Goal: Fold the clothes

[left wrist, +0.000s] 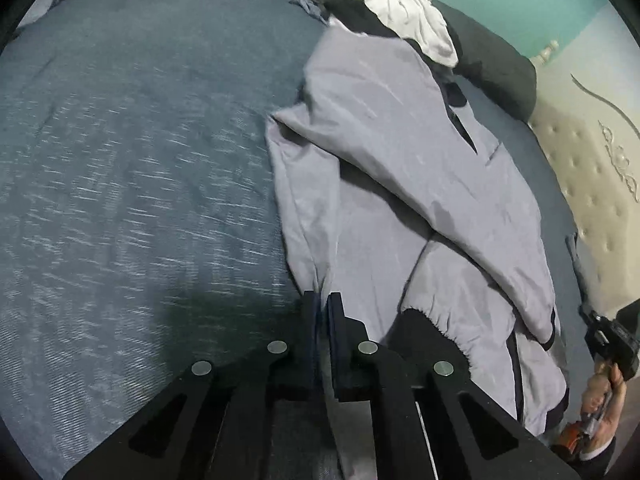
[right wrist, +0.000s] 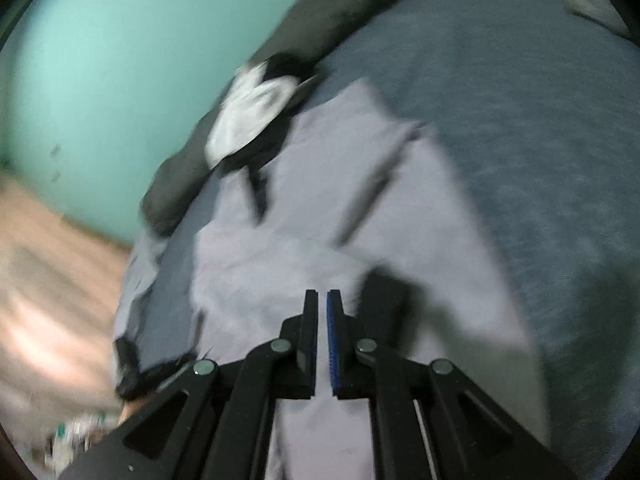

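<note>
A light grey jacket [left wrist: 400,152] with black trim lies crumpled on the right part of the bed, with one sleeve folded across its body and an elastic cuff [left wrist: 436,320] near me. My left gripper [left wrist: 322,300] is shut on the jacket's near left edge, and a strip of grey cloth runs down between its fingers. In the blurred right wrist view the same jacket [right wrist: 320,208] spreads out below my right gripper [right wrist: 322,296]. Its fingers stand almost together above the cloth, with nothing visibly caught between them.
A blue-grey bedspread [left wrist: 132,152] covers the bed to the left. A white garment [left wrist: 408,12] lies on dark cloth [left wrist: 496,68] at the far edge. A cream tufted panel [left wrist: 592,168] stands on the right and a teal wall [right wrist: 120,60] behind. A hand [left wrist: 604,396] shows at the right rim.
</note>
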`<state>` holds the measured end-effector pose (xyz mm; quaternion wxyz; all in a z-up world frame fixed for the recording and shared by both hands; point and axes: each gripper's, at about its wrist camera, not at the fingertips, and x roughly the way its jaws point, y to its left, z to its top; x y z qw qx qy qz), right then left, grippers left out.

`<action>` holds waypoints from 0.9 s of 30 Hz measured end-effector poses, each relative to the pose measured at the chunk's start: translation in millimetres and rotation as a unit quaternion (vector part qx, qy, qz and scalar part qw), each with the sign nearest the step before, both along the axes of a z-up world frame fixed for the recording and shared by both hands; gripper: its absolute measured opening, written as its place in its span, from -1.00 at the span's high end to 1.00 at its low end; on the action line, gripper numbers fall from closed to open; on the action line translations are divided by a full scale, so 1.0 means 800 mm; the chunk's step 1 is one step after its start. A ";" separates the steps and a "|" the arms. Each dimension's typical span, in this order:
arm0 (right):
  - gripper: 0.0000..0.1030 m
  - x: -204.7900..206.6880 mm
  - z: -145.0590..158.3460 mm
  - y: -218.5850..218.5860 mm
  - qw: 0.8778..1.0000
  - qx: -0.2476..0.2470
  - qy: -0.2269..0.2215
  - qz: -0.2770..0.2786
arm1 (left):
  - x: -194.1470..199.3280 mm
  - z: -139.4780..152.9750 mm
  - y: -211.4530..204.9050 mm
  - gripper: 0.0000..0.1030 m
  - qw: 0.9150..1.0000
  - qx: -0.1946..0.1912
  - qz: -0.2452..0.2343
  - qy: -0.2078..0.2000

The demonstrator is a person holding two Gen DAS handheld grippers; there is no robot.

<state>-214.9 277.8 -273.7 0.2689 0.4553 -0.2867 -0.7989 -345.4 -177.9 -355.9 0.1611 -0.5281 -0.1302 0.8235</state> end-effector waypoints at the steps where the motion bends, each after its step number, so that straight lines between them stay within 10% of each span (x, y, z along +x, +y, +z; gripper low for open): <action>1: 0.85 0.004 0.001 -0.017 1.000 -0.001 -0.004 0.031 | 0.003 0.002 -0.004 0.77 1.000 -0.002 0.003 0.000; 4: 0.44 0.014 -0.011 -0.078 0.993 0.006 -0.030 0.116 | 0.012 0.007 -0.009 0.74 1.000 -0.016 0.007 0.001; 12: 0.44 0.015 -0.065 -0.170 0.977 0.113 -0.073 0.166 | 0.036 0.019 -0.013 0.73 1.000 -0.012 0.018 0.017; 27: 0.64 0.022 -0.077 -0.183 0.964 0.150 -0.062 0.209 | 0.039 0.019 -0.014 0.55 1.000 -0.007 0.002 0.022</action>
